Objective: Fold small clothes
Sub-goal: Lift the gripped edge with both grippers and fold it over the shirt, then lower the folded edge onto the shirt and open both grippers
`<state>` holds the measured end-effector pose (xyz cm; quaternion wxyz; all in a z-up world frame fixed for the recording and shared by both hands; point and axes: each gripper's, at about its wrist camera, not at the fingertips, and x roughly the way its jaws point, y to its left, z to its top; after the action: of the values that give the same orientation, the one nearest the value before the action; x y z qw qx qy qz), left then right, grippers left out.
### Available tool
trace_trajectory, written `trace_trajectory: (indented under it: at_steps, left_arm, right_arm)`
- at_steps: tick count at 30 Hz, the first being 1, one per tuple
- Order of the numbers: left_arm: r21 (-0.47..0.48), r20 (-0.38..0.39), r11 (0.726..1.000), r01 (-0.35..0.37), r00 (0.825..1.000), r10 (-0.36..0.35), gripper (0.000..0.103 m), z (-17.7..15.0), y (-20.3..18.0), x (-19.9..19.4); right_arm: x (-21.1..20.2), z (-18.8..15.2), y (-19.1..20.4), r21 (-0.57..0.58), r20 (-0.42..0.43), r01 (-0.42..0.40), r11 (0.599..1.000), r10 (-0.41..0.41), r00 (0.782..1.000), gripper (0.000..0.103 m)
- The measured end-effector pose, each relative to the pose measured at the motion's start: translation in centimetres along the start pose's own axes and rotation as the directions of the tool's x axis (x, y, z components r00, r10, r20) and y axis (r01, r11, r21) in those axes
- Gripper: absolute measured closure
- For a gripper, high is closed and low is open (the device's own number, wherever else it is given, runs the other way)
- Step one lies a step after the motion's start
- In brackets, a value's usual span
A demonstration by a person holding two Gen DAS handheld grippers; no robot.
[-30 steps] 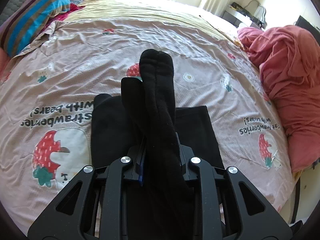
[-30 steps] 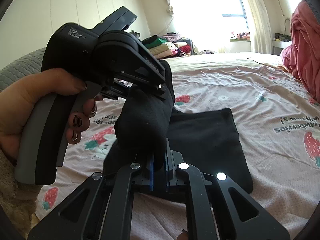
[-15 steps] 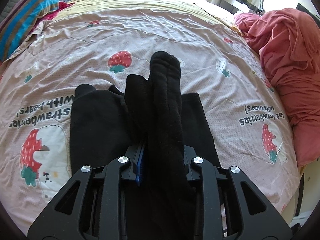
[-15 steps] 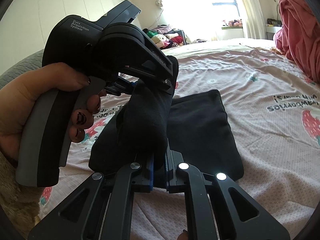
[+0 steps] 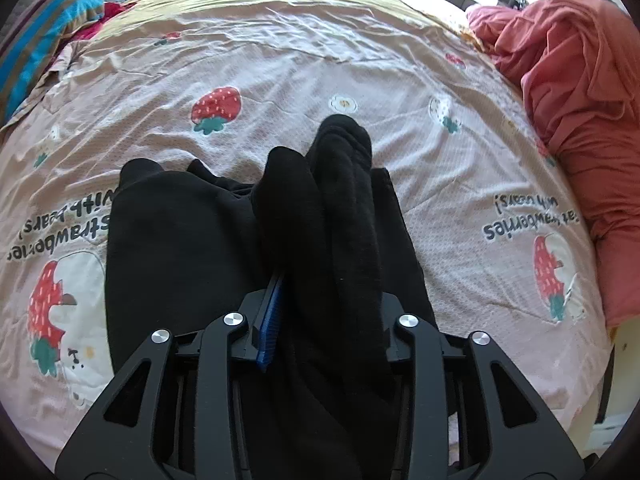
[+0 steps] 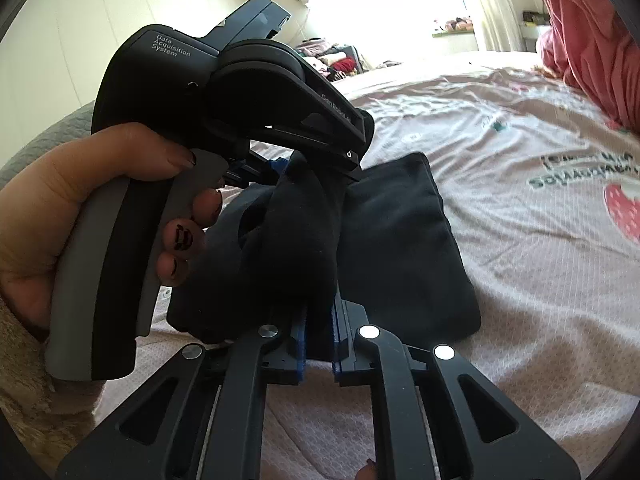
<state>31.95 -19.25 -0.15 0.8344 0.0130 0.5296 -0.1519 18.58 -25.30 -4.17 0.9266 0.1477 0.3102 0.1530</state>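
A black garment (image 5: 176, 248) lies partly folded on the strawberry-print bed sheet (image 5: 280, 60). My left gripper (image 5: 320, 312) is shut on a bunched fold of the black garment (image 5: 336, 200), which rises between its fingers. In the right wrist view my right gripper (image 6: 320, 336) is shut on the same bunched black cloth (image 6: 296, 240), just below the left gripper (image 6: 320, 168) held in a hand. The flat folded part of the garment (image 6: 404, 240) lies on the sheet behind them.
A pink-red blanket (image 5: 580, 112) is heaped at the bed's right edge. A striped pillow (image 5: 36, 40) lies at the far left. Piled clothes (image 6: 336, 60) sit beyond the bed near the window.
Both grippers have come lower and closer to the bed with the bunched cloth held between them. The flat part of the garment fills more of both views.
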Motion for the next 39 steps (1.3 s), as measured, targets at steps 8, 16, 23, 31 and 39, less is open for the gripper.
trace_trajectory:
  at_steps: [8,16,23,31,39]
  left_arm:
    - [0.039,-0.025,0.999,0.027,0.999,-0.026,0.05,0.0,-1.6,1.2]
    - [0.015,-0.002,0.993,0.115,0.993,-0.115,0.038,-0.6,-1.4,0.2]
    - [-0.041,0.085,0.981,0.189,0.979,-0.185,0.031,-1.5,1.5,-3.2]
    - [-0.099,0.156,0.992,0.083,0.985,-0.067,0.026,-3.5,6.9,-5.7]
    - [-0.12,0.155,0.992,0.022,0.988,-0.003,0.026,-6.4,9.5,-4.9]
  right_arm:
    - [0.4,-0.6,-2.2,0.111,-0.056,-0.031,0.993,0.037,0.998,0.089]
    - [0.2,-1.2,-3.0,0.15,-0.103,-0.047,0.988,0.063,0.993,0.082]
    - [-0.7,-0.8,-3.3,0.161,-0.15,-0.105,0.981,0.13,0.98,0.053]
    - [-0.8,3.2,-5.0,0.238,-0.155,-0.196,0.951,0.236,0.959,0.025]
    - [5.1,8.1,-6.8,0.312,-0.274,-0.193,0.93,0.283,0.919,0.03]
